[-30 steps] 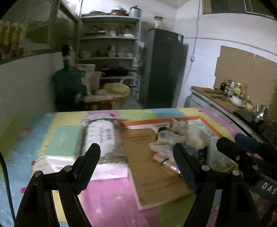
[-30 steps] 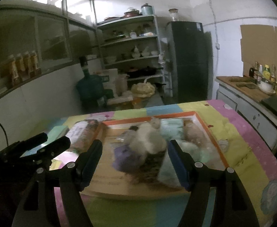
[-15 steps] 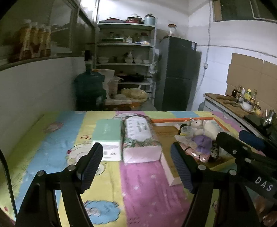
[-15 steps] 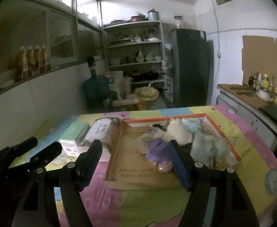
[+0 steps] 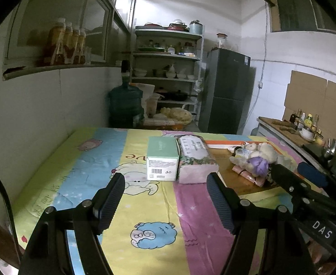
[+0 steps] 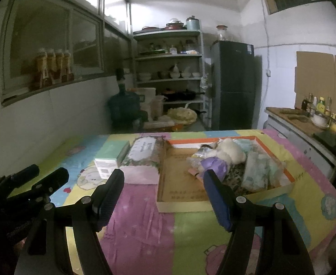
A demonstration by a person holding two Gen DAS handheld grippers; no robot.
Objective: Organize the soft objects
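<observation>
A cardboard tray (image 6: 181, 194) with an orange rim lies on the colourful tablecloth and holds a pile of soft things: a white plush toy (image 6: 231, 150), a purple soft item (image 6: 215, 163) and plastic-wrapped packs (image 6: 259, 169). The pile also shows in the left wrist view (image 5: 257, 158). A floral tissue pack (image 5: 195, 160) and a green-topped box (image 5: 162, 161) lie side by side left of the tray. My left gripper (image 5: 165, 197) is open and empty, well short of the box and pack. My right gripper (image 6: 162, 194) is open and empty, in front of the tray.
The table is covered by a cartoon cloth (image 5: 87, 167) and runs along a wall on the left. Behind it stand a water jug (image 5: 125, 105), shelves (image 5: 165, 78) and a dark fridge (image 5: 227, 91). A counter with bottles (image 6: 314, 114) lies at the right.
Both grippers have pulled back and up from the tray, so the table looks farther off. The tissue pack and box now lie in front of the left gripper. Both stay open.
</observation>
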